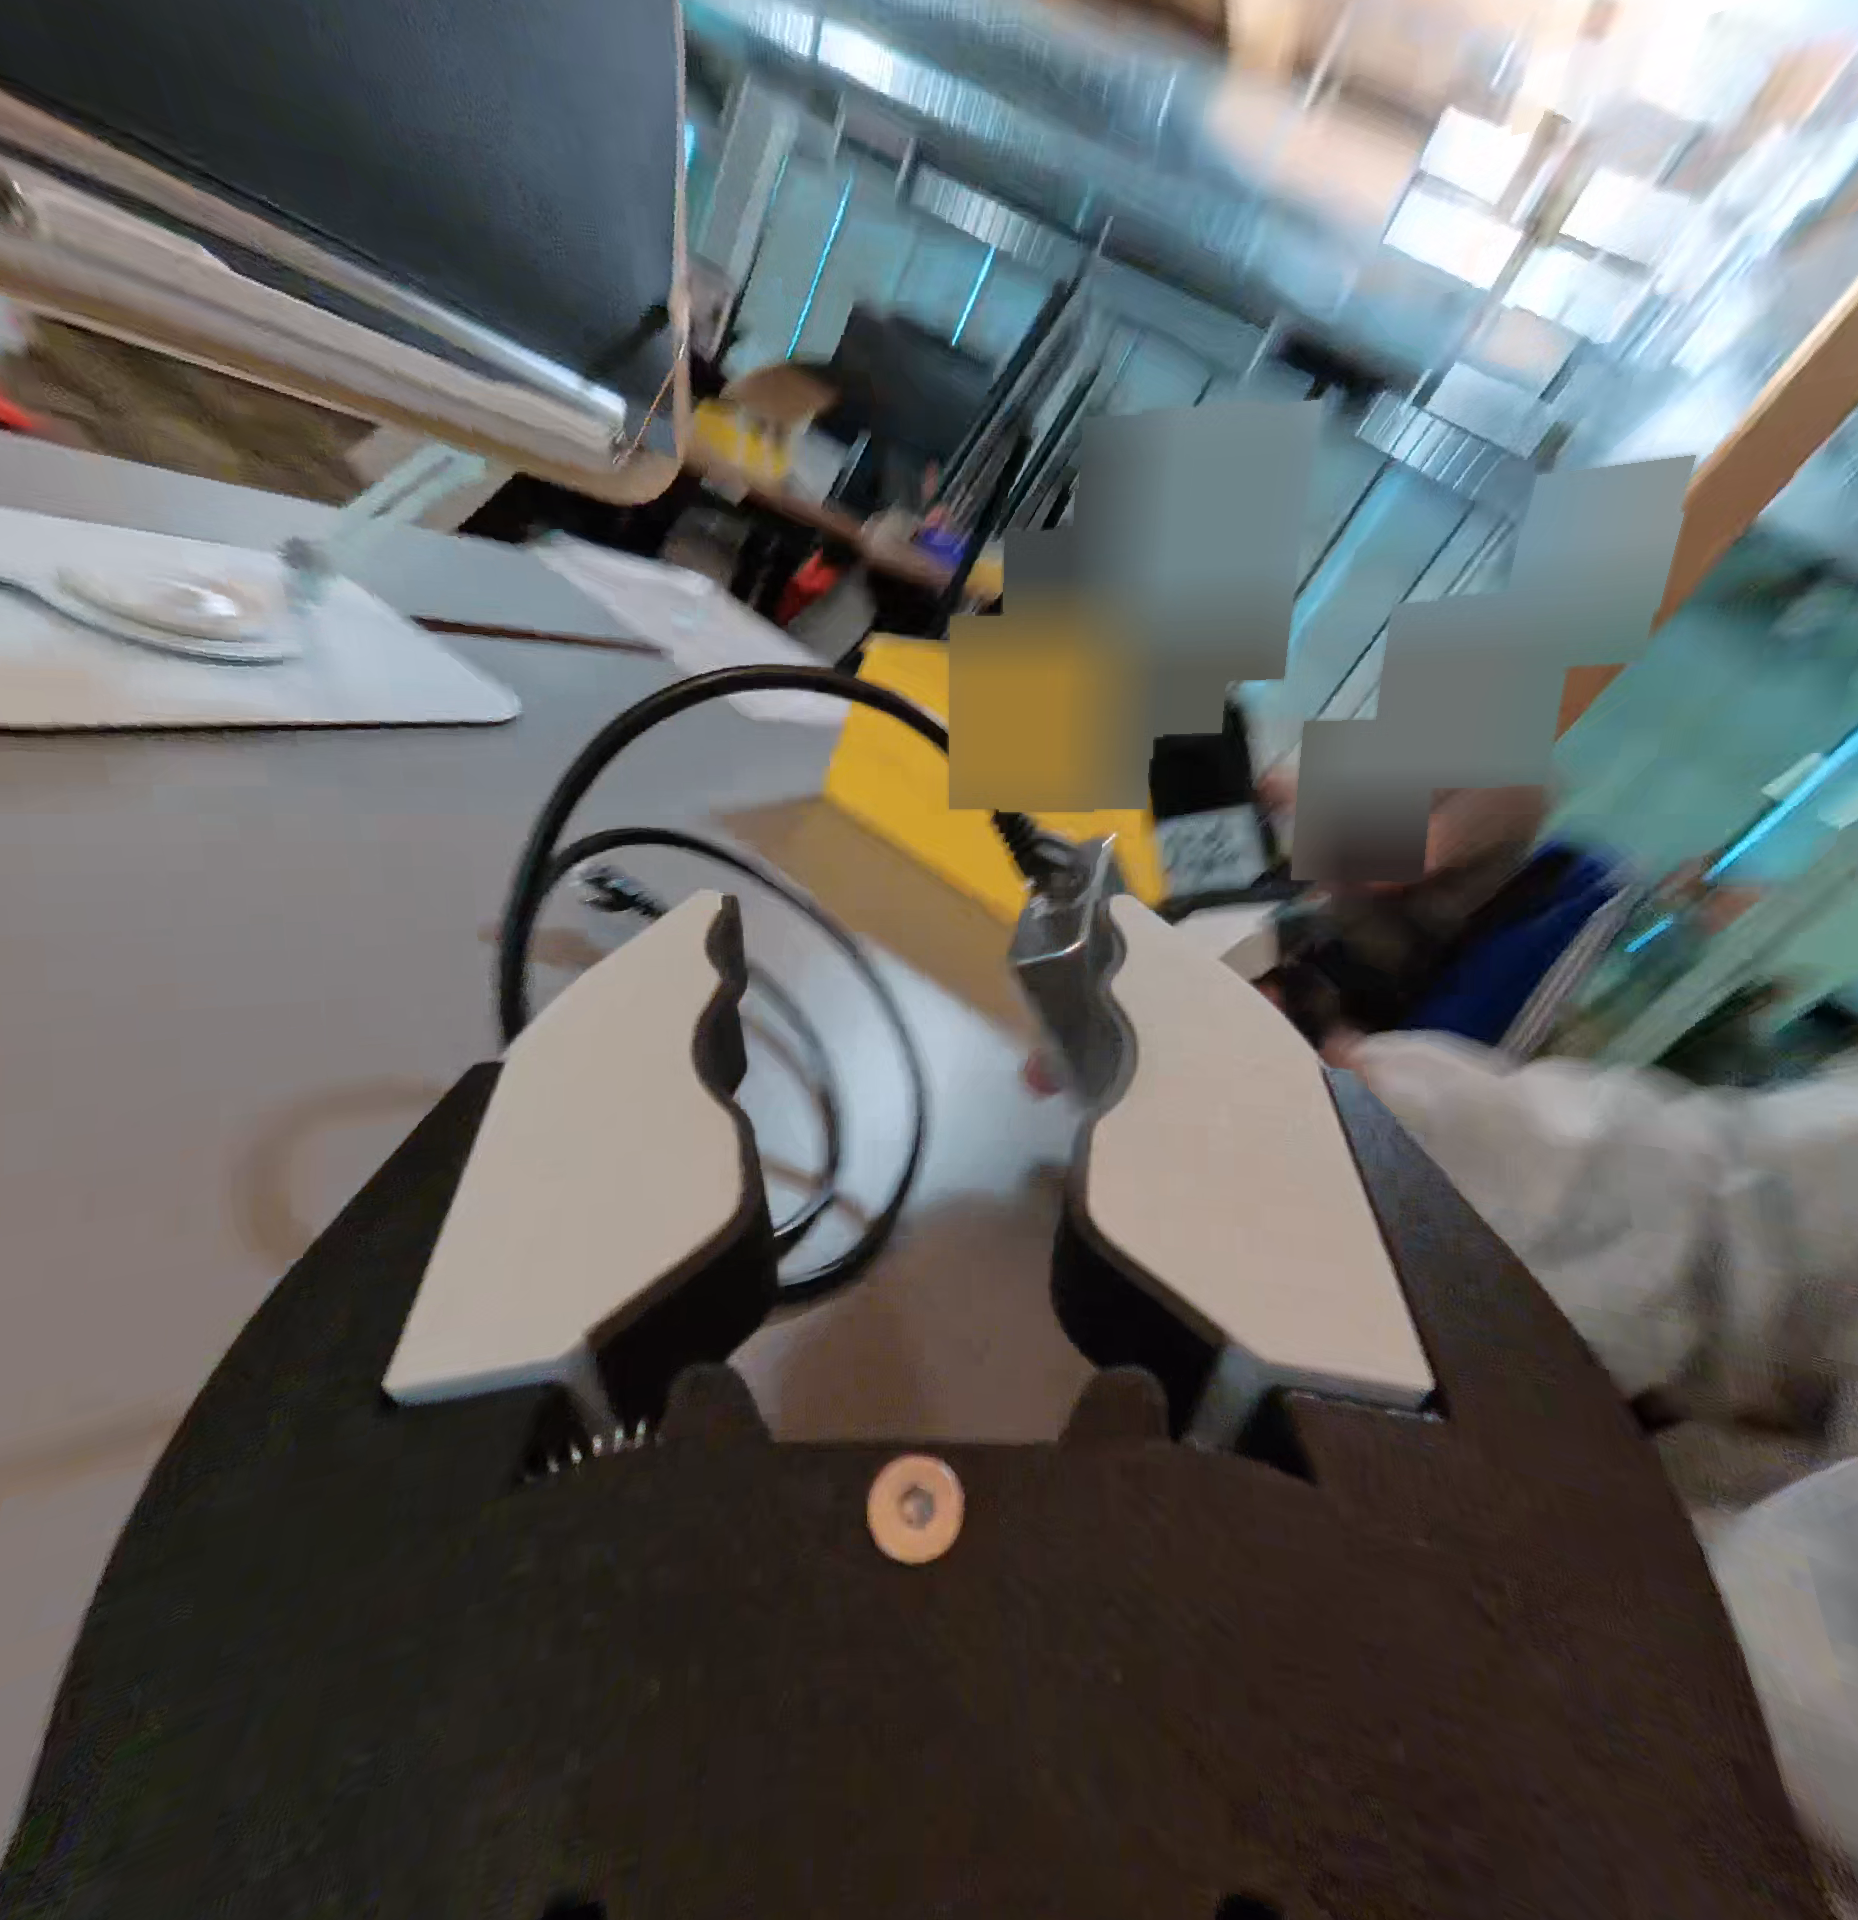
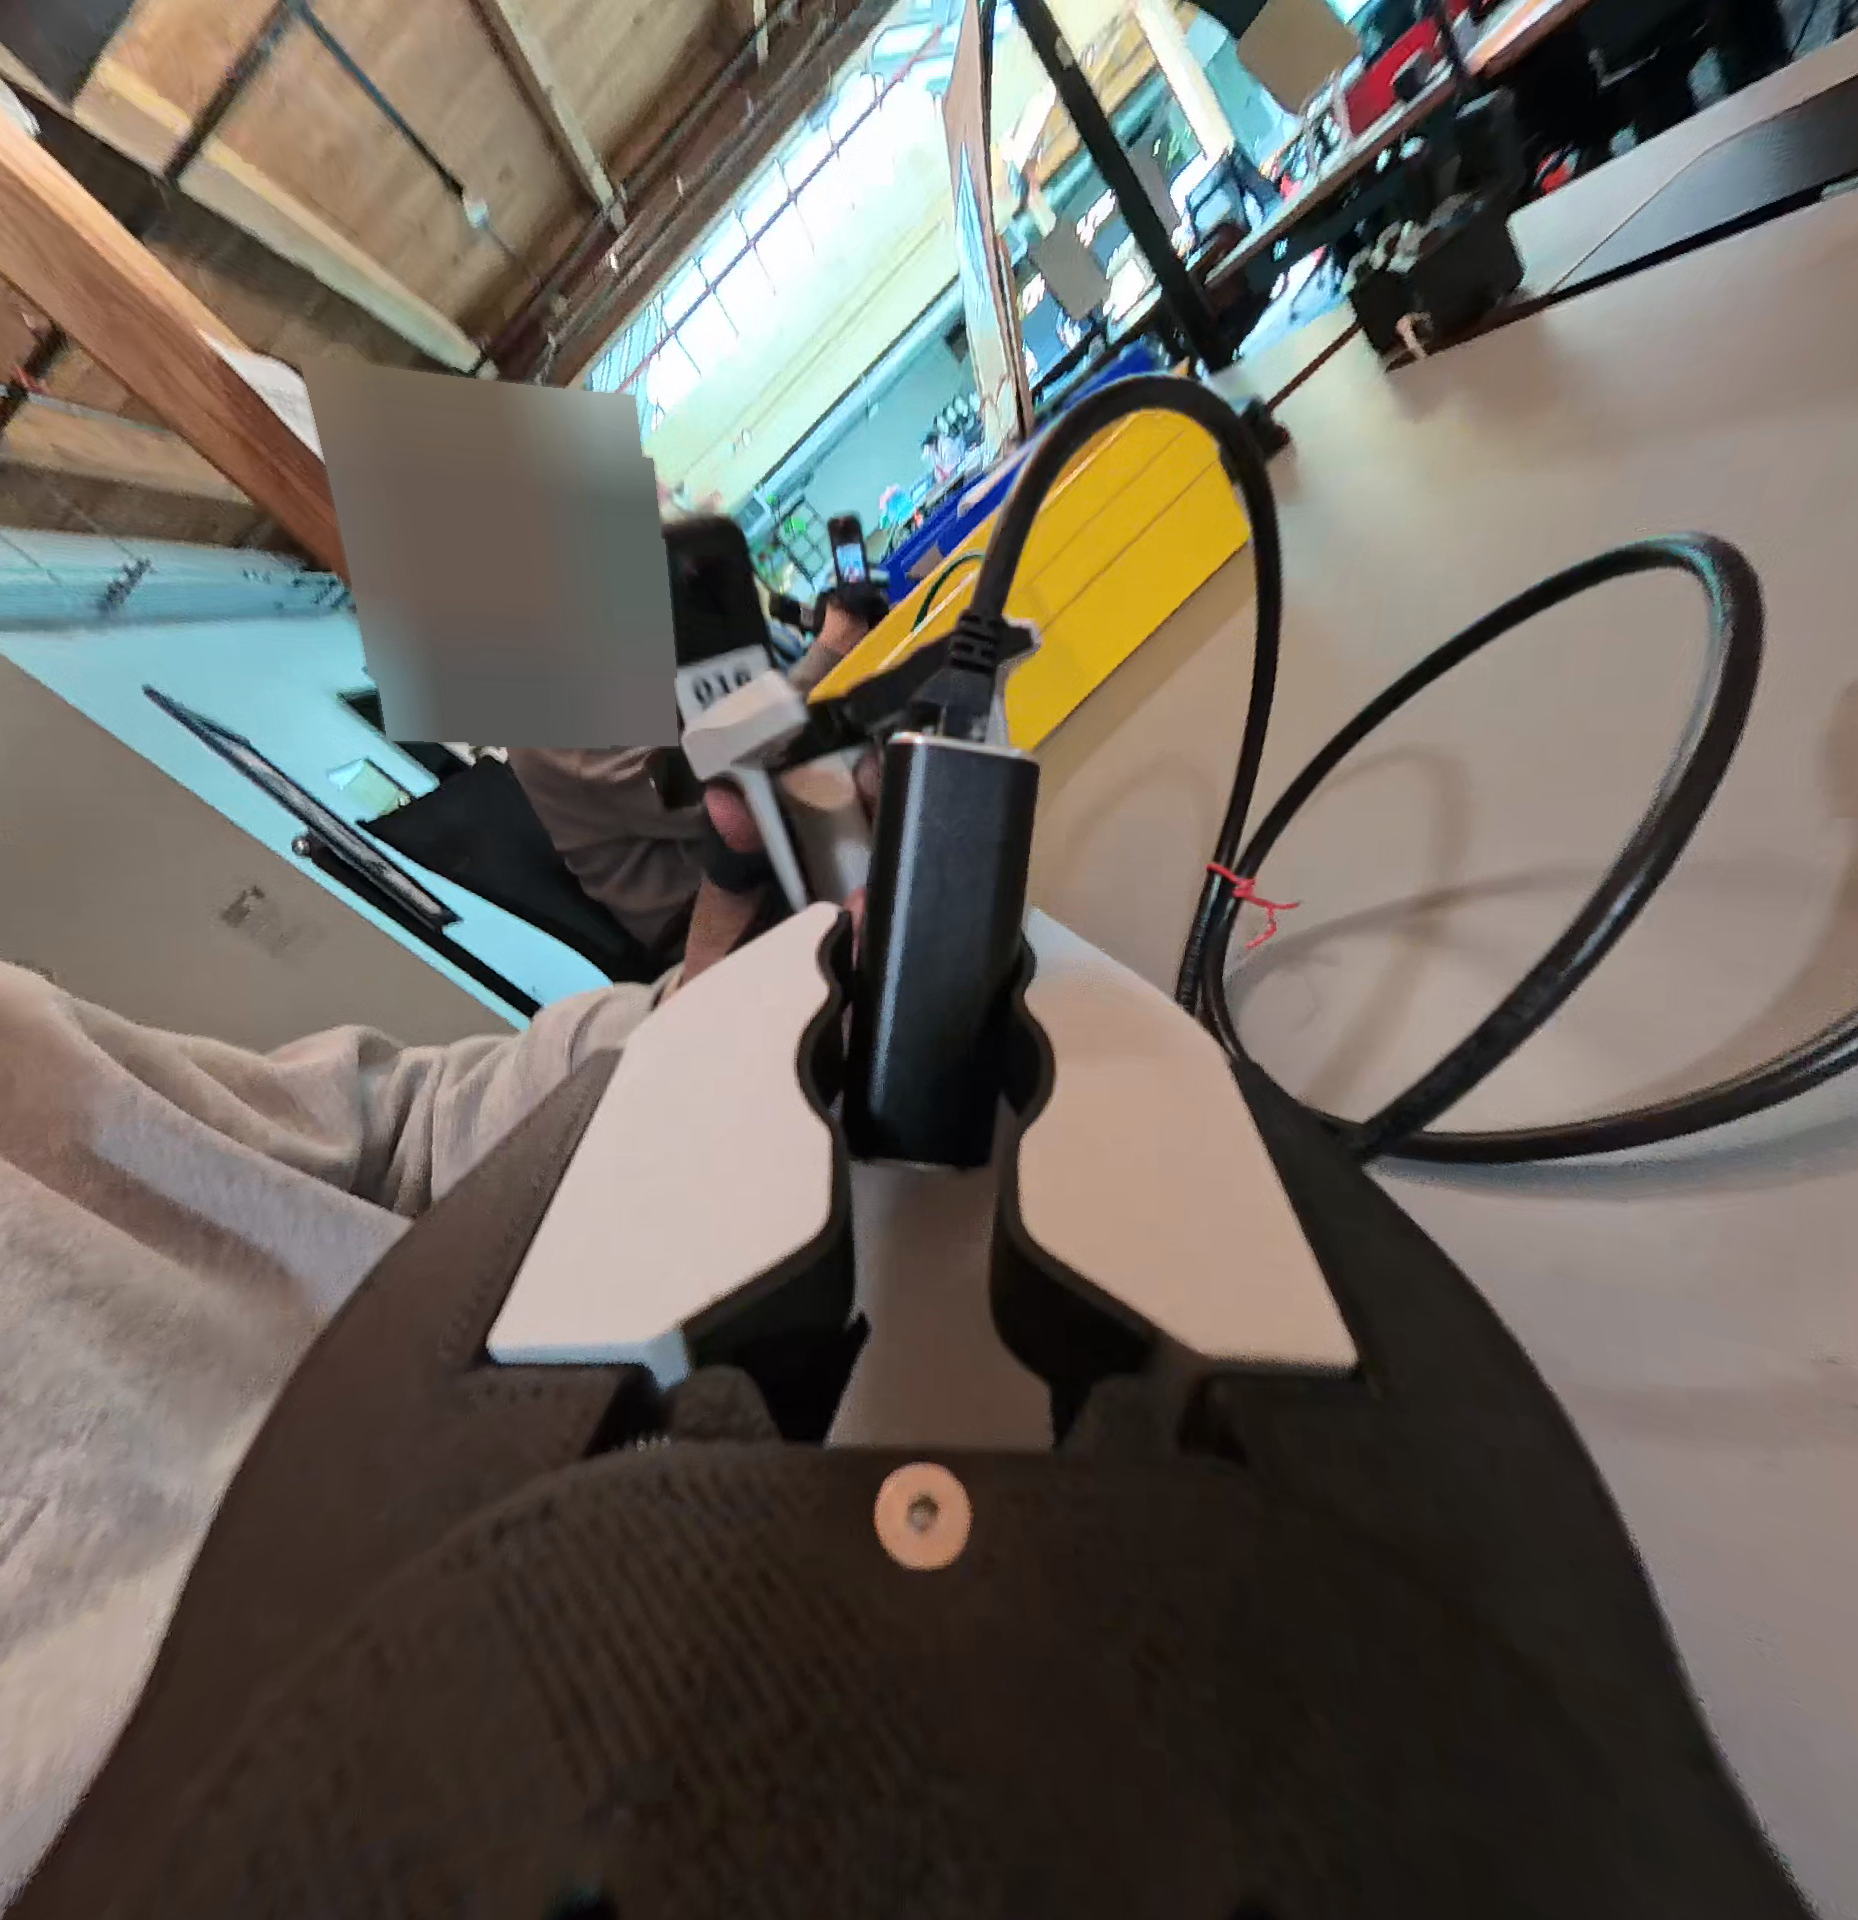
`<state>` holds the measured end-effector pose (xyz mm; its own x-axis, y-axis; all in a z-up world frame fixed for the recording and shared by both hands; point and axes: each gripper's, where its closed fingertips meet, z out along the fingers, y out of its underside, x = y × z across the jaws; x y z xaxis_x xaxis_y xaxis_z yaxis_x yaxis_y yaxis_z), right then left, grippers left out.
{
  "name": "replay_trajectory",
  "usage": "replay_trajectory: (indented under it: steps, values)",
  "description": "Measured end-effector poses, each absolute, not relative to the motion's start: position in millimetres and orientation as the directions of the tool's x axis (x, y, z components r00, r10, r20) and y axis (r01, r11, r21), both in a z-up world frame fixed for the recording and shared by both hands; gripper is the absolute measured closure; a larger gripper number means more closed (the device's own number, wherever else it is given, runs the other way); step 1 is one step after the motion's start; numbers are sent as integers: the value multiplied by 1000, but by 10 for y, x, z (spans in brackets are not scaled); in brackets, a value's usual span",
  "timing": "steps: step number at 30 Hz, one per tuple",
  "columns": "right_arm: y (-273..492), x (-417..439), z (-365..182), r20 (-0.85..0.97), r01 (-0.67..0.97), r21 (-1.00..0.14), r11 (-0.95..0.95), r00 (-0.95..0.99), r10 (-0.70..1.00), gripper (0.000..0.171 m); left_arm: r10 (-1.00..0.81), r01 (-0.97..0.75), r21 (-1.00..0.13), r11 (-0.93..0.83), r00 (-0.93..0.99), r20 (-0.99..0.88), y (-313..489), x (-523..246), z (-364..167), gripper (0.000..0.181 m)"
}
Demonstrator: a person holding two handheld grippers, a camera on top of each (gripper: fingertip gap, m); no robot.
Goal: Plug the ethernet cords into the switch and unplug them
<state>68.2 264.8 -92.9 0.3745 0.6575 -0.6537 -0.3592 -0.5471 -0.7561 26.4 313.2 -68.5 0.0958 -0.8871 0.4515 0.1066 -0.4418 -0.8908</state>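
while we work over a pale grey table [image 2: 1527, 1351] in a wide workshop with timber beams and bright windows, the switch [image 2: 946, 935], a small black box, sits clenched between our right gripper [image 2: 930, 966] fingers, lifted off the surface. one black ethernet cord [image 2: 1257, 582] is plugged into the far end of the switch, arching over and coiling on the table beyond the switch. only our right view shows a red tie [image 2: 1252, 909] on that coil and a grey sleeve [image 2: 229, 1091] near the switch. our left view shows our left gripper [image 1: 920, 925] spread wide and empty, the switch [image 1: 1065, 977] blurred against its right finger, with a loose plug [image 1: 618, 891] lying farther off from the switch. a yellow box [image 2: 1133, 561] stands behind the switch, and a pale mat [image 1: 281, 665] with a shiny round thing lies well away from it.
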Motion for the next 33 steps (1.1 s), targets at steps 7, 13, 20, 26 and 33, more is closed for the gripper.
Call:
replay_trajectory:
  steps: [7, 13, 20, 26, 33]
  values:
    - [2428, 409, -1070, -669, -174, -742, -648, 258, 697, 145, -934, -230, -973, -26, 353, -58, 3416, 73, -973, 109]
    - [2341, 326, -1172, -681, -84, -726, -683, 229, 696, 145, -770, -340, -810, 478, 280, -573, 3101, 191, -815, 125]
    - [2171, 181, -1300, -718, 28, -680, -733, 179, 673, 145, -813, -320, -812, 488, 172, -556, 2904, 350, -969, 137]
    - [2060, 111, -1341, -726, 91, -666, -740, 149, 671, 143, -840, -343, -818, 462, 128, -528, 2893, 356, -1072, 150]
    - [2187, 167, -1355, -739, 33, -653, -757, 193, 646, 138, -868, -489, -799, 350, 153, -473, 3081, 286, -1265, 171]
